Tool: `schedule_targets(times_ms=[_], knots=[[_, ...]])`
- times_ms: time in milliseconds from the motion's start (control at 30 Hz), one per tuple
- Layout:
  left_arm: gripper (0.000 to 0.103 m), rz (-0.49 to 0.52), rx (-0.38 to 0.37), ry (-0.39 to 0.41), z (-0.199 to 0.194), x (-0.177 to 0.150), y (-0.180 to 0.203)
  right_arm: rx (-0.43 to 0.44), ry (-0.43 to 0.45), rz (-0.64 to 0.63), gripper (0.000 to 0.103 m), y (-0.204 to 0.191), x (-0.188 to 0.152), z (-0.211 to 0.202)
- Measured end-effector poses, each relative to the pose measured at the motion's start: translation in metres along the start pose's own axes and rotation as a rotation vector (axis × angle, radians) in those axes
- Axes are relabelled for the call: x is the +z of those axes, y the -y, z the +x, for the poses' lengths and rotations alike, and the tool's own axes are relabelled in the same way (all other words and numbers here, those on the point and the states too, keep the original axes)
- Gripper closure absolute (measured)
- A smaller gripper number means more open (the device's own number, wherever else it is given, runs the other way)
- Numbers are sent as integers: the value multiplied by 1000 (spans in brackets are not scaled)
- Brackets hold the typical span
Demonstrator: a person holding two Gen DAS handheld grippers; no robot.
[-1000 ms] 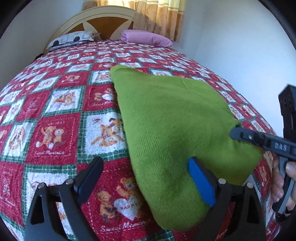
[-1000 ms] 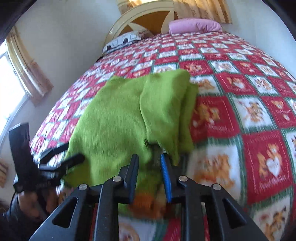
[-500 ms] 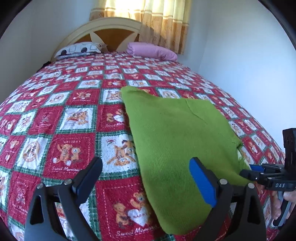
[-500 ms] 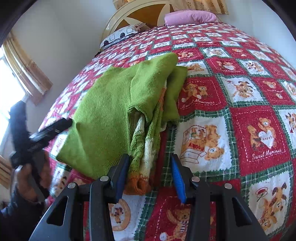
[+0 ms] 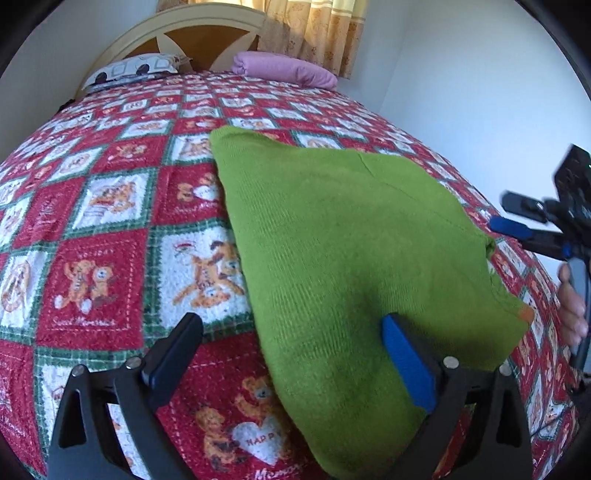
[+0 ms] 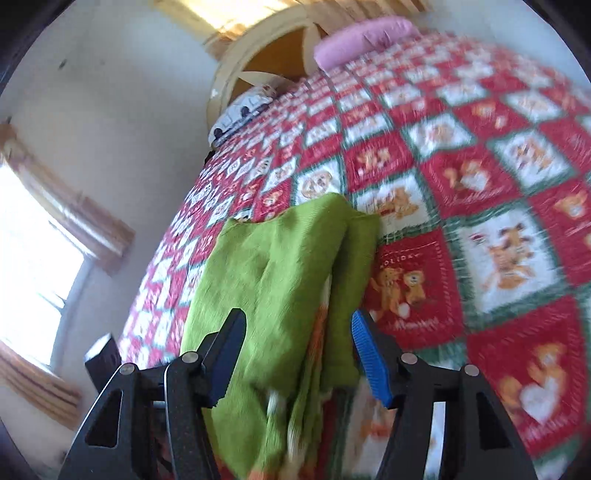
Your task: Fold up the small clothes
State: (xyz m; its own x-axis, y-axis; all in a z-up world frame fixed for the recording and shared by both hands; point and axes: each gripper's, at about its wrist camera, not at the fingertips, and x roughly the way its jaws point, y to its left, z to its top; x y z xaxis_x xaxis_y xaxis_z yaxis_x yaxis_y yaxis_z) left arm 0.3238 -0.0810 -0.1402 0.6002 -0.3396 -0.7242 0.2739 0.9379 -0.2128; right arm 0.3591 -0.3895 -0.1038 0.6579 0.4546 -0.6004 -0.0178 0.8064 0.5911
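Observation:
A green knitted sweater (image 5: 332, 240) lies folded on the red teddy-bear quilt (image 5: 92, 221); an orange trim shows at its near right corner. My left gripper (image 5: 291, 354) stands wide open low over the sweater's near edge, its blue pad (image 5: 406, 362) above the cloth and nothing pinched. In the blurred right wrist view the sweater (image 6: 280, 273) shows stacked layers with orange and white knit at the side. The jaws of my right gripper (image 6: 295, 354) are opening on either side of that layered edge, and the pads do not press it. A hand (image 5: 572, 306) holds the right gripper (image 5: 524, 221) at the bed's right edge.
A pink pillow (image 5: 284, 70) and a patterned pillow (image 5: 136, 68) lie by the cream headboard (image 5: 192, 26). A white wall runs close along the right bed edge. A bright window (image 6: 33, 258) sits beyond the other side. Part of the left gripper (image 6: 103, 354) shows black at lower left.
The right gripper let go of the sweater's folded edge, its jaws spread, and it drew back and rolled. The left gripper stayed open over the near edge.

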Motion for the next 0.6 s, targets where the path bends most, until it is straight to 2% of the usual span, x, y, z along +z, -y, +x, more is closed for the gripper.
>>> schedule_targets(times_ms=[167, 600], knots=[[0, -18, -15, -12, 2, -2, -3, 21, -36, 103, 42, 22, 12, 34], [0, 4, 5, -18, 4, -2, 2, 56, -32, 97, 41, 27, 32, 64]])
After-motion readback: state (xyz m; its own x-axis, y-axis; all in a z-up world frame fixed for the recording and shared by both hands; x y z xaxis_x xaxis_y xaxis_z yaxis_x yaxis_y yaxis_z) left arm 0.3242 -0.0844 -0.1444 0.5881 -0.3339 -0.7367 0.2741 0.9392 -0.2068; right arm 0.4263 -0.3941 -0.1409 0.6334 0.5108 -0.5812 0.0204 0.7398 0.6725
